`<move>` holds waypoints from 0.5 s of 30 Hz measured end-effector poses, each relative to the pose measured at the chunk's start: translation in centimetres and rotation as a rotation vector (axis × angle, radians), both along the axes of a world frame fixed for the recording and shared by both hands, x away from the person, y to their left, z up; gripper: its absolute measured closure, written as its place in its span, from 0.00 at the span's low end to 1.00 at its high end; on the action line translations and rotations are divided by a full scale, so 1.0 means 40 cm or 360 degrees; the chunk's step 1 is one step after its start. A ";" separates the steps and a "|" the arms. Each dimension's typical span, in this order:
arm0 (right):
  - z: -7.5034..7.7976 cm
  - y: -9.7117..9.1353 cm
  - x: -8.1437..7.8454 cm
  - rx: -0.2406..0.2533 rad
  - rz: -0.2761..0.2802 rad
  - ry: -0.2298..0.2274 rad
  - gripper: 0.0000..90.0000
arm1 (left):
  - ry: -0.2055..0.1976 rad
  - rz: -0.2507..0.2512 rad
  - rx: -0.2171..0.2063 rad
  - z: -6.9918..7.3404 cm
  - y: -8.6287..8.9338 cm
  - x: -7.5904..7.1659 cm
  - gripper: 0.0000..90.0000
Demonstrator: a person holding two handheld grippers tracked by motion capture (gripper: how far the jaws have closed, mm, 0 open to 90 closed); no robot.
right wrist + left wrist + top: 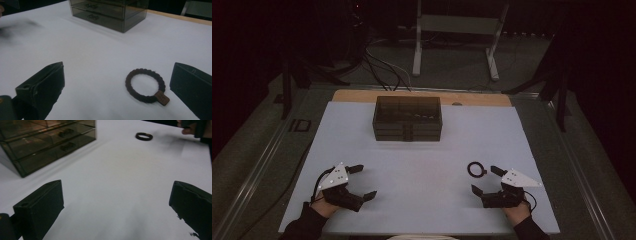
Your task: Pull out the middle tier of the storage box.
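Two hand-held black two-jaw grippers rest low over a pale lilac-white sheet-covered table (422, 165), one at each near corner. Left gripper (362, 181), with grey three-cornered plate on top, held in a dark-sleeved hand: jaws spread wide, nothing between them, bare table surface ahead of it in the left gripper view. Right gripper (484, 180), same build, likewise held: jaws spread wide, gripping nothing. One dark braided cord ring (145, 85), round, lying flat on the table just beside the right gripper's far jaw; in the right gripper view it sits ahead of the jaws, nearer the right-hand one and not touching either. It carries a small brown tag (161, 97) at its near edge; any marking on the tag is too small to read. One smoked translucent plastic drawer chest (407, 118), rectangular, with stacked shallow drawers with dark pull handles facing the person, standing at the far middle of the table, well apart from both grippers and the ring; no label legible on it.
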State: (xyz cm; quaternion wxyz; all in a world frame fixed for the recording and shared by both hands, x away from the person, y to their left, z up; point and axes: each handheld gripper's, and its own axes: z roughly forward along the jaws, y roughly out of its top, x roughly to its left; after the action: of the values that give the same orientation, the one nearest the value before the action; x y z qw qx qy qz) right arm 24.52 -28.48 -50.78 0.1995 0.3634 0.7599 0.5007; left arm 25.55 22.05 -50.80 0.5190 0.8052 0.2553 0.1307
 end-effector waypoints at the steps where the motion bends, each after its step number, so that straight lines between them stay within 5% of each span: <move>1: 0.000 0.000 0.000 0.0000 0.0000 0.0000 0.00 | 0.0001 0.0015 -0.0007 0.000 0.002 0.000 0.01; 15: 0.002 0.010 -0.016 -0.0045 0.0022 -0.0010 0.00 | -0.0017 0.0027 -0.0017 0.000 0.008 -0.012 0.01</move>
State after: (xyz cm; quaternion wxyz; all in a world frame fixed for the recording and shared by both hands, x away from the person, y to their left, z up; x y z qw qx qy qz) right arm 23.89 -28.07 -50.71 0.2037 0.3537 0.7688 0.4923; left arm 25.09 22.36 -50.81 0.5235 0.7996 0.2599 0.1379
